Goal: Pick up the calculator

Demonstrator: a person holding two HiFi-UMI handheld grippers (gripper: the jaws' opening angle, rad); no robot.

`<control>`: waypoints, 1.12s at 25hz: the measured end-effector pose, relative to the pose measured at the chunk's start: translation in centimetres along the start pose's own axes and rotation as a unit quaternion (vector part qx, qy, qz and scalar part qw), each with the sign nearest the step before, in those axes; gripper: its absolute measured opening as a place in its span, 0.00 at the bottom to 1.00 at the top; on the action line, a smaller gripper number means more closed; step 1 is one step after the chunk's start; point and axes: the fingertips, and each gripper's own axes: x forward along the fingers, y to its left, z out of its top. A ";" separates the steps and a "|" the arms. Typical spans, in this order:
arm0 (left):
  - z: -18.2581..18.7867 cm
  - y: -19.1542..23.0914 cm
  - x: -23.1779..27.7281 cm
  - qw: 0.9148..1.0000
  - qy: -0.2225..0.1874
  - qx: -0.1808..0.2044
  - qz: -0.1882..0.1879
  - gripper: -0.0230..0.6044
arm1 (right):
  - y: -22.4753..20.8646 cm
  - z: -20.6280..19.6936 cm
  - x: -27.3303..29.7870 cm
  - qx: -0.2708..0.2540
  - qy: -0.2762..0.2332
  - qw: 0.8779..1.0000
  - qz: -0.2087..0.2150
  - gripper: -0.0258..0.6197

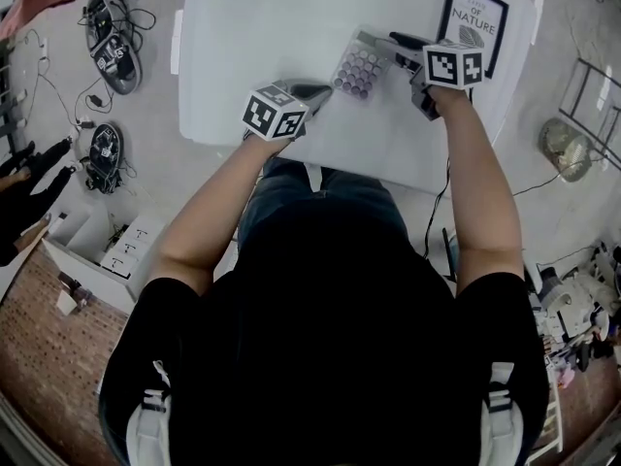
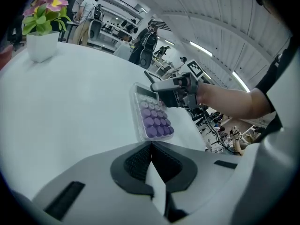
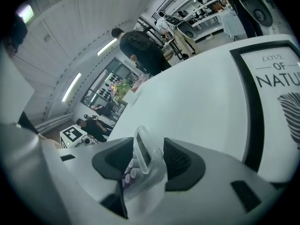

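The calculator, in a clear case with round purple keys, is above the white table near its middle. My right gripper is shut on its right end. In the right gripper view the calculator stands tilted on edge between the pads of that gripper, display facing right. My left gripper hovers just left of the calculator, apart from it. In the left gripper view its jaws meet at the tips, with the calculator just beyond them and the right gripper at its far end.
A black-framed "Love of Nature" print lies on the table to the right of the right gripper and fills the right side of the right gripper view. A potted flower stands at the table's far left. Cables and gear lie on the floor to the left.
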 end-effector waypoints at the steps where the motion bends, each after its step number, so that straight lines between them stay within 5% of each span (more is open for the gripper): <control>1: 0.0 0.1 0.2 1.000 0.003 -0.001 0.000 0.07 | 0.0 -0.2 0.1 -0.002 0.007 1.000 0.002 0.36; 7: -0.1 0.2 0.4 1.000 0.014 -0.003 -0.007 0.07 | 0.3 -0.7 0.7 -0.006 0.043 0.999 0.010 0.37; 13: -0.2 0.0 0.4 1.000 0.014 -0.009 -0.014 0.07 | 0.6 -1.0 0.9 0.043 0.055 0.997 0.033 0.32; 22: -0.1 -0.3 0.8 1.000 0.017 -0.004 -0.020 0.07 | 1.2 -0.9 1.4 0.125 0.031 0.989 0.066 0.22; 28: -0.5 0.7 0.1 0.999 0.009 -0.016 -0.026 0.07 | 1.9 -0.7 2.4 0.137 0.018 0.988 0.070 0.21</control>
